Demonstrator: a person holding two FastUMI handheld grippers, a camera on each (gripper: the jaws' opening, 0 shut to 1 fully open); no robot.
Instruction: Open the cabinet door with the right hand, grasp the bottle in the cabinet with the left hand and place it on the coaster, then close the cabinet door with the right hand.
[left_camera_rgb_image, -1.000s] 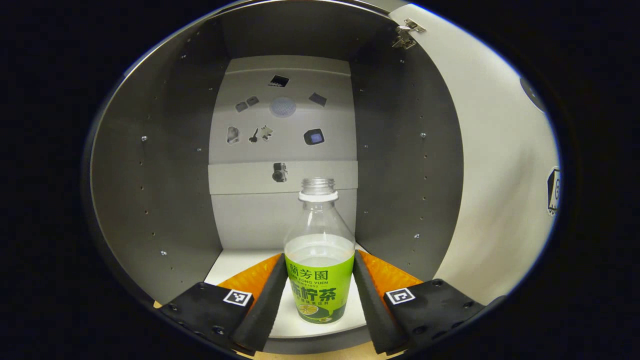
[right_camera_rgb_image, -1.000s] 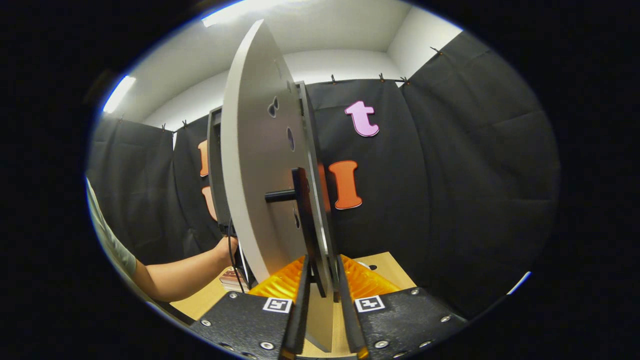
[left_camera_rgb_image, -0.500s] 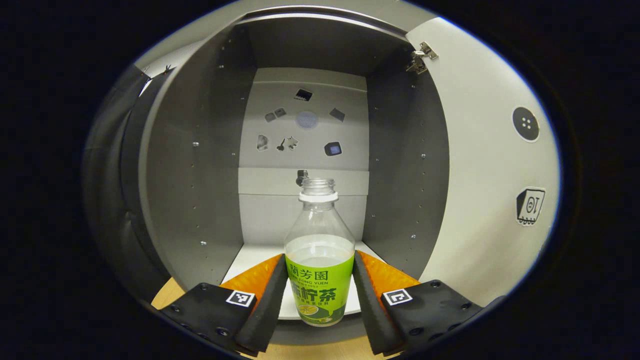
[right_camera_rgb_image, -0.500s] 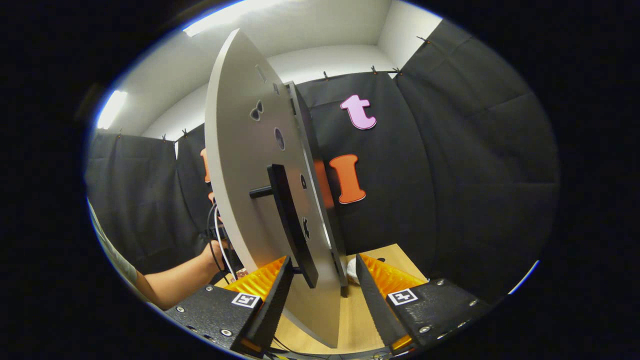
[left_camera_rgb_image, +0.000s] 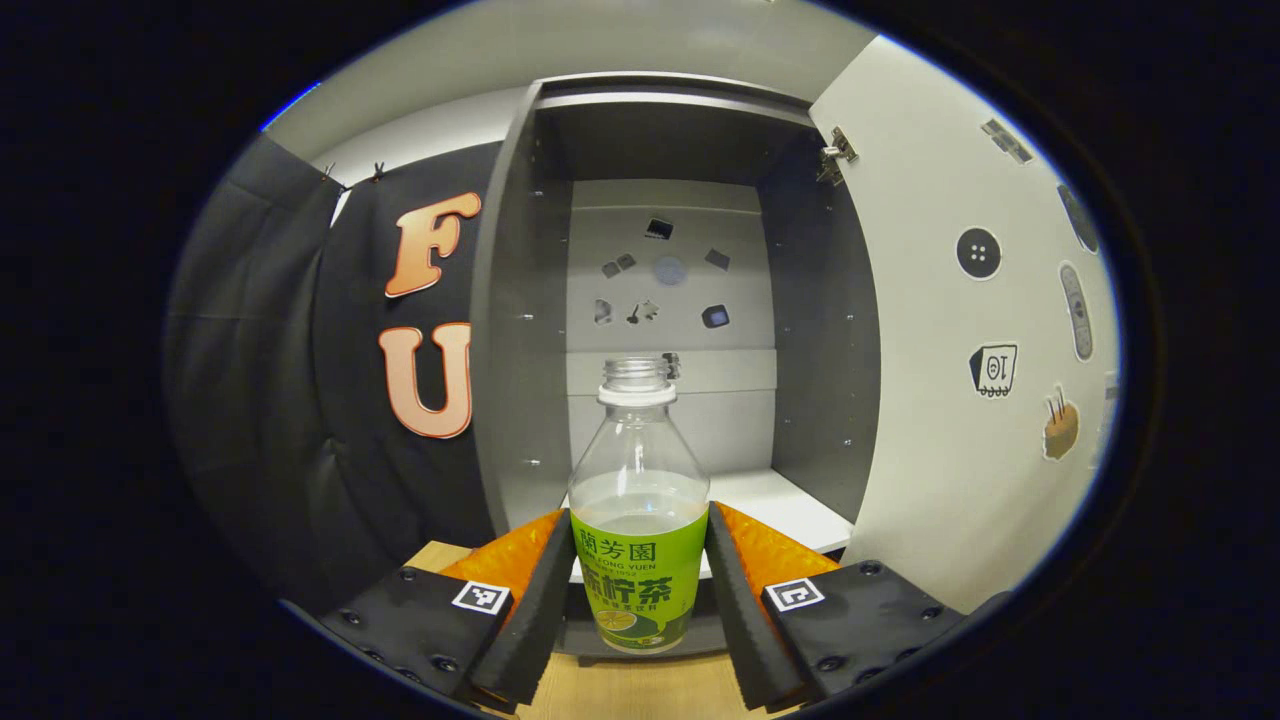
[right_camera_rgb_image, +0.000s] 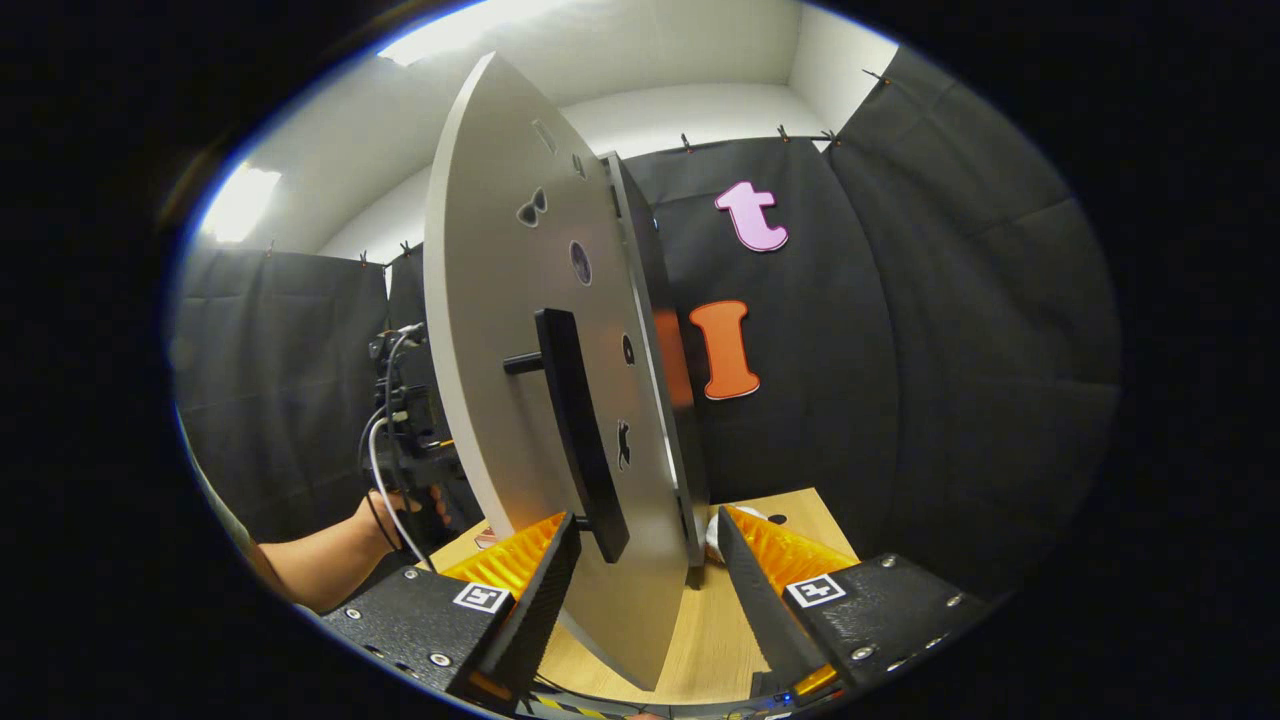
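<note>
A clear bottle (left_camera_rgb_image: 638, 520) with a green label and no cap sits between both fingers of my left gripper (left_camera_rgb_image: 637, 590), which is shut on it. The bottle hangs in front of the open grey cabinet (left_camera_rgb_image: 665, 300), just outside its white bottom shelf (left_camera_rgb_image: 775, 505). The cabinet door (left_camera_rgb_image: 960, 350) stands swung open to the right. In the right gripper view the door (right_camera_rgb_image: 500, 330) shows edge-on with its black bar handle (right_camera_rgb_image: 580, 430). My right gripper (right_camera_rgb_image: 645, 590) is open, its fingers on either side of the door's lower edge and handle end, not pressing.
A wooden tabletop (right_camera_rgb_image: 720, 620) lies under the door and the cabinet. A person's forearm and hand (right_camera_rgb_image: 340, 545) hold the other gripper (right_camera_rgb_image: 405, 440) left of the door. A small white object (right_camera_rgb_image: 712, 535) lies on the table behind the door.
My left gripper has pulled back out of the cabinet with the bottle. My right gripper has opened off the door handle and stays spread around the door edge.
</note>
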